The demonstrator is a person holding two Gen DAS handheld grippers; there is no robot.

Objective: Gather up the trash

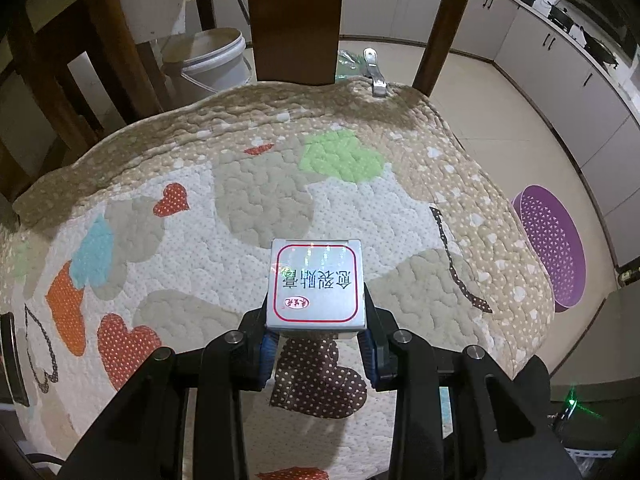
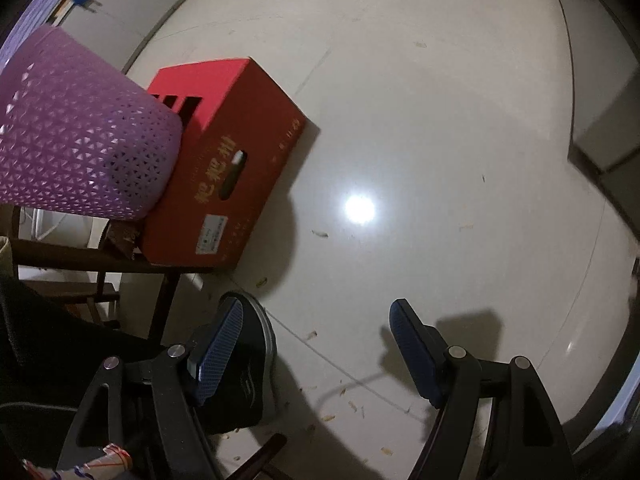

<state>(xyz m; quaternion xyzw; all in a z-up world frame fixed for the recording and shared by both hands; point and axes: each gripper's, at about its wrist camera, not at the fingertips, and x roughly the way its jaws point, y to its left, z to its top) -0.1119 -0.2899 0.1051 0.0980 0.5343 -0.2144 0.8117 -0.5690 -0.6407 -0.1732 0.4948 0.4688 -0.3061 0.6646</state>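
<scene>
My left gripper [image 1: 318,344] is shut on a small silver box [image 1: 316,286] with a red rounded border and red lettering, held above a quilted chair cushion [image 1: 200,208] patterned with hearts. A purple perforated waste basket [image 1: 554,248] stands on the floor to the right of the chair; the right wrist view shows the basket [image 2: 76,132] at upper left. My right gripper [image 2: 318,354] is open over the pale tiled floor [image 2: 420,120], with nothing between its blue-padded fingers [image 2: 218,350]. Small scraps [image 2: 320,234] lie scattered on the tiles.
A red cardboard box [image 2: 228,164] sits beside the basket. A person's dark shoe [image 2: 248,364] is under the right gripper's left finger. A wooden chair back [image 1: 296,20] rises behind the cushion, with a white bucket [image 1: 212,60] and kitchen cabinets [image 1: 560,60] beyond.
</scene>
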